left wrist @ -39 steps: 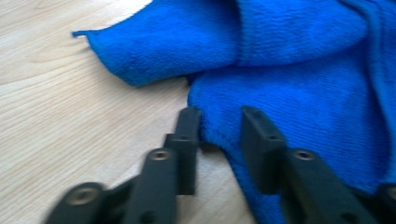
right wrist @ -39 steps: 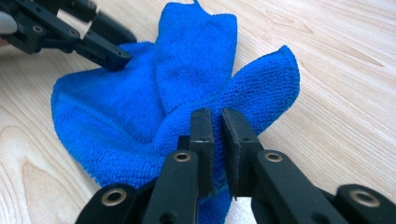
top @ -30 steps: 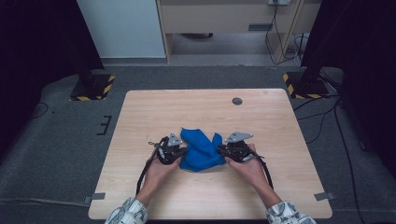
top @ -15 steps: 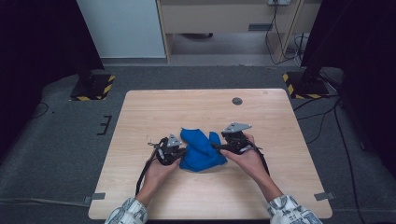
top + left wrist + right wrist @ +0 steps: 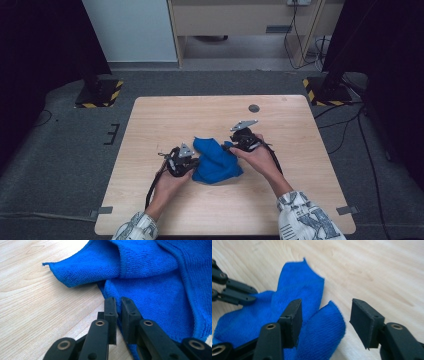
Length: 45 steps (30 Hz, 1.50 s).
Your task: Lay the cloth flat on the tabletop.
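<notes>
A crumpled blue cloth [image 5: 215, 162] lies on the wooden table [image 5: 200, 115] near its middle. My left gripper [image 5: 193, 164] lies at the cloth's left edge. In the left gripper view its jaws [image 5: 119, 301] stand nearly together, pinching a thin edge of the cloth [image 5: 155, 277]. My right gripper [image 5: 231, 146] is at the cloth's upper right corner. Its jaws [image 5: 325, 307] stand apart and have just been closing. A fold of the cloth [image 5: 297, 290] lies low between them, and the pads do not press on it. The left gripper [image 5: 234, 292] shows beyond it.
A small dark round disc [image 5: 254, 108] sits on the table near its far edge. Two stand bases with yellow-black stripes [image 5: 100, 92] [image 5: 325, 92] are on the floor beyond the far corners. Bare wood surrounds the cloth.
My right hand has moved toward the far side of the table, from the cloth's right side to its upper right corner. The left hand and the cloth's left edge have stayed put.
</notes>
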Each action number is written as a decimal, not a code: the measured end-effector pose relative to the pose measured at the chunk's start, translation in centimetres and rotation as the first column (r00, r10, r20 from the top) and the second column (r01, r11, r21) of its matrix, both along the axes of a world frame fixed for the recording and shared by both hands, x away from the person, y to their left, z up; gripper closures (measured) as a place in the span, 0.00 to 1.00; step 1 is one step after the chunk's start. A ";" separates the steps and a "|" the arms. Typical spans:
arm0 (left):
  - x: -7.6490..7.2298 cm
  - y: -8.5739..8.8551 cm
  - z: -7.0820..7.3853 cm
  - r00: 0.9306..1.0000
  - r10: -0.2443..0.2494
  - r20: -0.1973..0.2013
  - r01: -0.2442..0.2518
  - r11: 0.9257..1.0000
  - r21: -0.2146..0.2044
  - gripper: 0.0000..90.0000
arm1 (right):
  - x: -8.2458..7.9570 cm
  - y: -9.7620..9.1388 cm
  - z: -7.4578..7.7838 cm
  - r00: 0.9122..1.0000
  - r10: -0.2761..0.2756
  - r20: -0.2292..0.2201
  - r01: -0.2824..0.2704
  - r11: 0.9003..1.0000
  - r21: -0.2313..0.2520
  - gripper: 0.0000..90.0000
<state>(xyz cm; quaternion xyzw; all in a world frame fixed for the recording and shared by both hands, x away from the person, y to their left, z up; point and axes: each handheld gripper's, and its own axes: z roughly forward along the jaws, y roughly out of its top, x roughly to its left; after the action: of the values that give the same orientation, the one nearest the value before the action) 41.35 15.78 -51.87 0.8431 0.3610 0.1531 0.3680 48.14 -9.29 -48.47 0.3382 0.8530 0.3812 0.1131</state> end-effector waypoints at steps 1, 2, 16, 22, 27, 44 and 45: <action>0.0 0.0 0.0 1.000 0.000 0.000 0.000 1.000 -0.001 0.92 | 0.0 0.2 -0.2 1.000 0.000 -0.009 -0.001 1.000 -0.012 0.42; 0.0 0.0 0.0 1.000 0.001 0.000 -0.001 1.000 0.000 0.92 | 0.0 0.3 -0.4 1.000 0.003 -0.015 -0.003 1.000 -0.021 0.41; -0.1 0.4 0.5 1.000 0.015 0.012 -0.015 1.000 -0.016 0.94 | -2.4 1.0 -0.3 0.996 0.088 -0.004 -0.088 0.996 -0.001 0.92; -0.1 0.7 0.7 1.000 0.017 0.014 -0.017 1.000 -0.025 0.97 | -3.5 0.0 0.5 0.996 0.076 0.039 -0.077 0.996 0.034 0.94; -0.1 1.0 1.1 0.999 0.029 0.025 -0.028 0.999 -0.035 0.98 | -4.0 -1.0 1.3 0.995 0.062 0.074 -0.065 0.996 0.052 0.94; -0.6 1.3 3.2 0.996 0.058 0.062 -0.050 0.991 -0.126 0.98 | -5.5 -3.9 3.3 0.990 0.016 0.141 -0.033 0.992 0.122 0.94; -0.6 1.3 3.3 0.996 0.060 0.064 -0.051 0.990 -0.130 0.98 | -5.6 -4.0 3.5 0.989 0.011 0.146 -0.030 0.992 0.126 0.94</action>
<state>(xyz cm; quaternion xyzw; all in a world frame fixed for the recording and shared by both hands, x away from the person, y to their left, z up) 40.73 17.12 -48.60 0.8016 0.3807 0.1684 0.4291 42.58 -13.31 -45.01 0.3075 0.8198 0.4595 0.1489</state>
